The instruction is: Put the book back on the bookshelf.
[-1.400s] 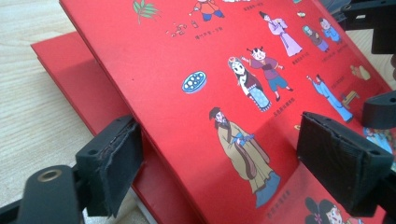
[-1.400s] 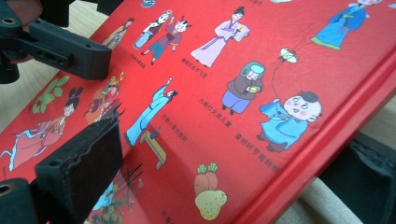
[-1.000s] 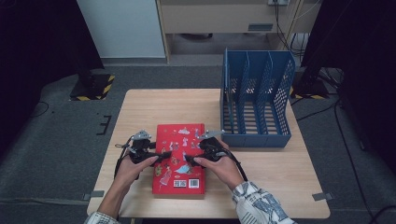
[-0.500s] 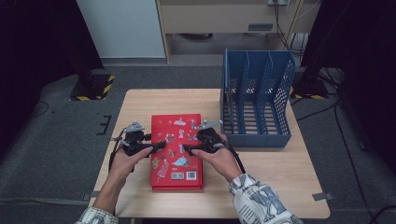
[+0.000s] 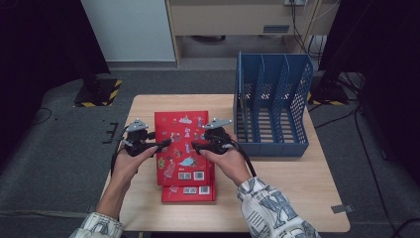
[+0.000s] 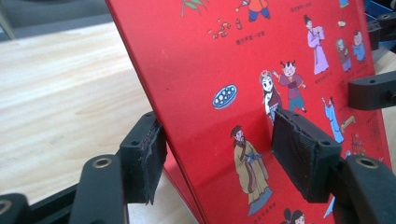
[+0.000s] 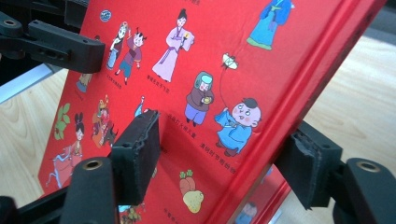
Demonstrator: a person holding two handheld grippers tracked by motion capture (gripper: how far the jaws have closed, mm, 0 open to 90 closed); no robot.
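Observation:
A red picture book [image 5: 181, 141] hangs tilted above a second red book [image 5: 188, 191] that lies on the table. My left gripper [image 5: 161, 145] holds its left edge and my right gripper [image 5: 195, 147] its right edge. In the left gripper view the cover [image 6: 243, 70] slants between the pads of my left gripper [image 6: 224, 149], which press on both faces. My right gripper [image 7: 219, 158] clamps the spine side of the book [image 7: 201, 56] the same way. Both pairs of jaws have just been closing on the book.
A blue mesh file rack [image 5: 272, 106] with several upright slots stands at the back right of the wooden table [image 5: 277, 183]. Bare wood lies in front of the rack and left of the books. Grey floor surrounds the table.
Both hands have risen and moved away from the person with the top red book. It has left the stack, and the book beneath now shows near the front edge.

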